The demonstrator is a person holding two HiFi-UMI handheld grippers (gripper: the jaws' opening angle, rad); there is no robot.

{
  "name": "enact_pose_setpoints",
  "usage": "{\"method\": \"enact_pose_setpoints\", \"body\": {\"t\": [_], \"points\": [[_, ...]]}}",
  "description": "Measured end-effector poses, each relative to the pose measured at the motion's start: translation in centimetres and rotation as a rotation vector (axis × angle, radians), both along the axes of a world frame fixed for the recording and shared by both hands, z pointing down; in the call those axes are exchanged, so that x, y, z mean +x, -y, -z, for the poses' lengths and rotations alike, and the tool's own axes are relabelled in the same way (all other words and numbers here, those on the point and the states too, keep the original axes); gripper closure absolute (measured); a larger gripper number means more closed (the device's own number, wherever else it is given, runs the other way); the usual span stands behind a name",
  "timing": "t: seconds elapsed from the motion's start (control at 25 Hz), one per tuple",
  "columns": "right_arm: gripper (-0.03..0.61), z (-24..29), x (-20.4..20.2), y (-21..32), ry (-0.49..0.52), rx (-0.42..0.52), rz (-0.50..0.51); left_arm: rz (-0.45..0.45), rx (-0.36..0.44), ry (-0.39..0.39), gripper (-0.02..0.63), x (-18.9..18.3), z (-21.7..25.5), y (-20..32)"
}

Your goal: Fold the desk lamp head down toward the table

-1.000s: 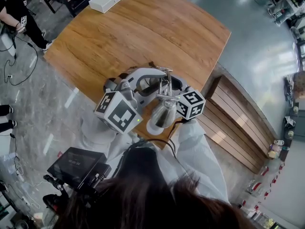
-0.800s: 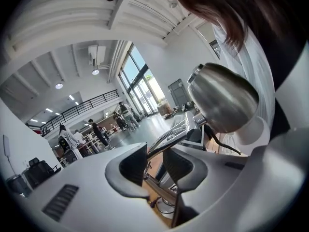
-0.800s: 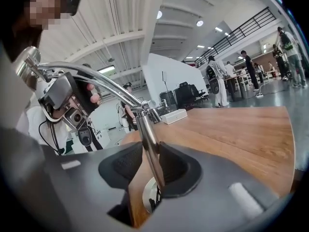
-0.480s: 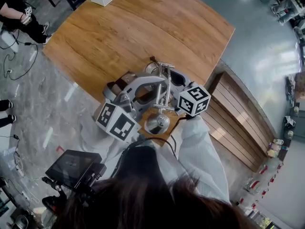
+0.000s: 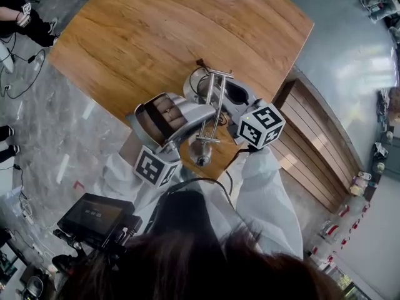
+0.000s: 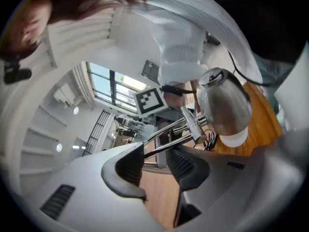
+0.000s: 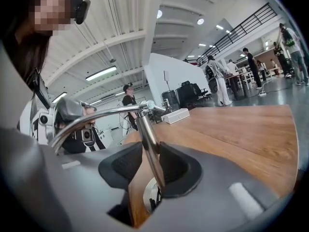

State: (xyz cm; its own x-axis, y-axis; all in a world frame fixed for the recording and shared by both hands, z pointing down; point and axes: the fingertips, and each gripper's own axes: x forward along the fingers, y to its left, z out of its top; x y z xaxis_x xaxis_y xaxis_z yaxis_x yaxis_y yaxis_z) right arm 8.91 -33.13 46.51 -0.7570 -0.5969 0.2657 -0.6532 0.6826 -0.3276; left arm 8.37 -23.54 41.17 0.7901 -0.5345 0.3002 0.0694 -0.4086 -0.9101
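Note:
A chrome desk lamp stands at the near edge of the wooden table (image 5: 156, 30). Its twin arm rods (image 5: 211, 108) slope toward me, and the lamp head (image 5: 201, 157) hangs low at their near end. My left gripper (image 5: 192, 114) is beside the rods; its jaws have just been opening. In the left gripper view the rods (image 6: 169, 137) pass between the pads without being pressed, and the lamp head (image 6: 224, 105) is at the right. My right gripper (image 5: 222, 99) is shut on the upright post (image 7: 147, 129), which sits snug between the pads (image 7: 171, 166).
A white box (image 7: 176, 115) lies at the table's far end. A slatted wooden bench (image 5: 312, 149) runs along the right side. A person (image 5: 25, 17) and floor cables are at the far left. More people (image 7: 217, 81) stand in the hall beyond.
My left gripper has sunk and rolled, and its jaws have spread. The lamp arm has swung down, so the lamp head sits lower, near the table edge. The right gripper has kept still.

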Motion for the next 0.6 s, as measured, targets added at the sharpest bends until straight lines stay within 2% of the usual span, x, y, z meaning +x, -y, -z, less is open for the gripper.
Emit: {"method": "enact_pose_setpoints", "body": {"t": [0.08,0.16,0.36,0.6], "points": [[0.469,-0.1,-0.1,0.0,-0.001,0.0,0.0,0.007,0.115,0.043,0.476,-0.1,-1.1,0.2],[0.469,-0.1,-0.2,0.1,0.0,-0.001,0.002,0.007,0.181,0.052,0.476,-0.3,-1.6,0.4],[0.469,-0.2,0.0,0.1,0.0,-0.002,-0.004,-0.012,0.289,0.036,0.474,0.0,-2.8,0.7],[0.469,-0.6,0.3,0.5,0.012,0.006,-0.003,-0.019,0.371,-0.062,0.476,0.6,-3.4,1.3]]}}
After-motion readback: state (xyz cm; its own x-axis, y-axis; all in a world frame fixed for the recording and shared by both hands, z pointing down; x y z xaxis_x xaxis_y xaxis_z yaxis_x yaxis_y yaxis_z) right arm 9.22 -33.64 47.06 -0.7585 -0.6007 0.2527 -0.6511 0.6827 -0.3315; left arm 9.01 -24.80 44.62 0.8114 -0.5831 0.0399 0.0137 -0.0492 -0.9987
